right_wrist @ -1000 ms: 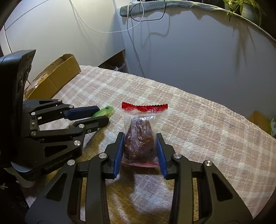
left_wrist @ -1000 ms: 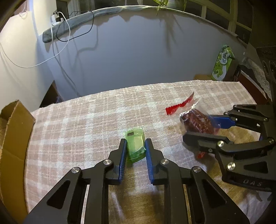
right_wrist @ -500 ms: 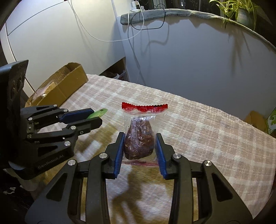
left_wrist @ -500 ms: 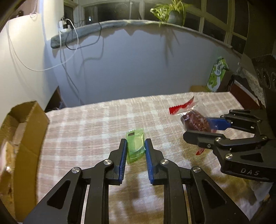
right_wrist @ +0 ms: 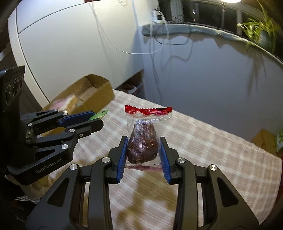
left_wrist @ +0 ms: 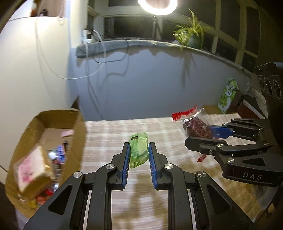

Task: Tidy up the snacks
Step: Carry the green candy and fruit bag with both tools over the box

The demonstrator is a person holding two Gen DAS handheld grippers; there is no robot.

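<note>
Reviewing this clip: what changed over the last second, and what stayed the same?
Both grippers rose off the checked tablecloth and swung toward the cardboard box. Unchanged: left gripper clamps the green packet, right gripper clamps the red-topped snack bag.

Ahead of you a pale wall curves under a grey ledge holding a potted plant, with white cables dangling. Dark windows sit above, and a ring light glares overhead.
</note>
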